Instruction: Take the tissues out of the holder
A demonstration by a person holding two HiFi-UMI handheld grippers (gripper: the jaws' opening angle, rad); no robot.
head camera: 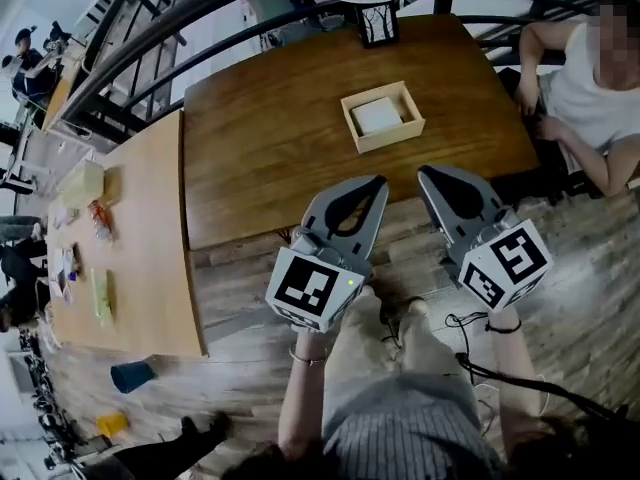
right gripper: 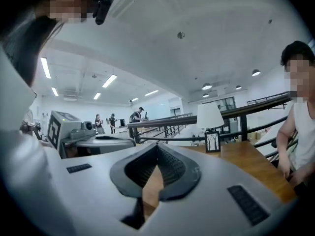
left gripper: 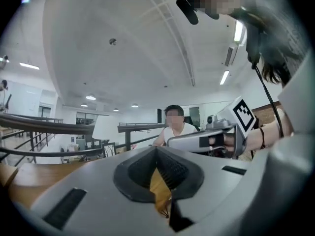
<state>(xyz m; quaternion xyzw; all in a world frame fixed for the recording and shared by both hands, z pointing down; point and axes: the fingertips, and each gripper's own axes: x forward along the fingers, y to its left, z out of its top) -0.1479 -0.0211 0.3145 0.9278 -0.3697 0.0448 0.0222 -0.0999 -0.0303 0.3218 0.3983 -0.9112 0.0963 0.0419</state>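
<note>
Nothing is done yet: the white tissues (head camera: 377, 115) lie in the square light-wood holder (head camera: 392, 137) at upper centre, well apart from the grey left gripper (head camera: 379, 181) and grey right gripper (head camera: 424, 172), both closed on nothing.

A lamp (head camera: 378, 20) stands on the wooden table (head camera: 260, 138).

L gripper (head camera: 377, 181) & R gripper (head camera: 424, 172): jaws together, empty, side by side.
</note>
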